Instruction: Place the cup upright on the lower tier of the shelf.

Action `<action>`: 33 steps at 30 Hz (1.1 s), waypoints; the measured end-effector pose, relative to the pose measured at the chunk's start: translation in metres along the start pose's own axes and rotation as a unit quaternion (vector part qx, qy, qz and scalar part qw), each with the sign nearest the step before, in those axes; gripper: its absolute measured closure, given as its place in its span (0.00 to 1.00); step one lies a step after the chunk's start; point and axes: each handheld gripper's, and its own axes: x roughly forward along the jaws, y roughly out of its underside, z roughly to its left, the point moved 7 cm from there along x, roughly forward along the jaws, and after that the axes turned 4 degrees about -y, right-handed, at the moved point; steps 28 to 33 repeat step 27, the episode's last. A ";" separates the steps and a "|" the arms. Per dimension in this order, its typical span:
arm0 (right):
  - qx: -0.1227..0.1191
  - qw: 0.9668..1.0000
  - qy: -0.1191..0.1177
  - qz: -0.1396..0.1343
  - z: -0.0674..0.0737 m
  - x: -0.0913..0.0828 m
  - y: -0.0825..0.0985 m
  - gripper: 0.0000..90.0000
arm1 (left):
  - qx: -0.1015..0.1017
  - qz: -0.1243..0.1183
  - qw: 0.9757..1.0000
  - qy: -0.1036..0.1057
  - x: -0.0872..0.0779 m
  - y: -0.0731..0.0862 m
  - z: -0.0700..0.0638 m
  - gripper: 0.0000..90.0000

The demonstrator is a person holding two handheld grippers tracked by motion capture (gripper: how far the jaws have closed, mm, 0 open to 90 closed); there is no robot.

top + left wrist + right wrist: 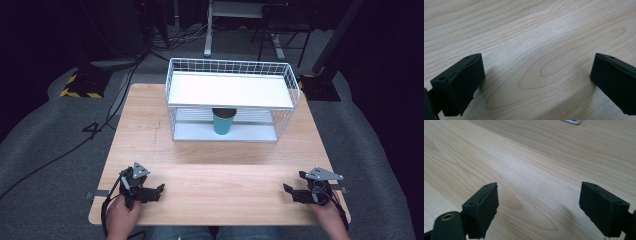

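On the wooden worktop (pixel 150 130), a white wire rack (pixel 231 97) stood toward twelve o'clock, with a teal cup (pixel 223 122) upright on its lower shelf beneath the white upper shelf. The left gripper (pixel 159 190) rested at seven o'clock and the right gripper (pixel 289 191) at five o'clock, each with its fingers spread wide over bare wood, holding nothing.

The person's left hand (pixel 121 216) is holding the left gripper (pixel 159 191) at the near left, its jaws standing wide apart and pointing right. The right hand (pixel 330 216) is holding the right gripper (pixel 289 192) at the near right, jaws also spread wide, pointing left.
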 end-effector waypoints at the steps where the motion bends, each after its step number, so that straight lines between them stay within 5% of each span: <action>1: -0.004 1.000 0.000 0.006 0.000 0.001 0.001 0.18 | 0.000 0.000 1.000 0.000 0.000 0.000 0.000 0.00; 6: -0.005 1.000 -0.013 0.028 0.001 0.008 0.005 0.16 | 0.000 0.000 1.000 0.000 0.000 0.000 0.000 0.00; 33: 0.006 1.000 0.001 0.025 -0.002 0.010 0.006 0.09 | 0.000 0.000 1.000 0.000 0.000 0.000 0.000 0.00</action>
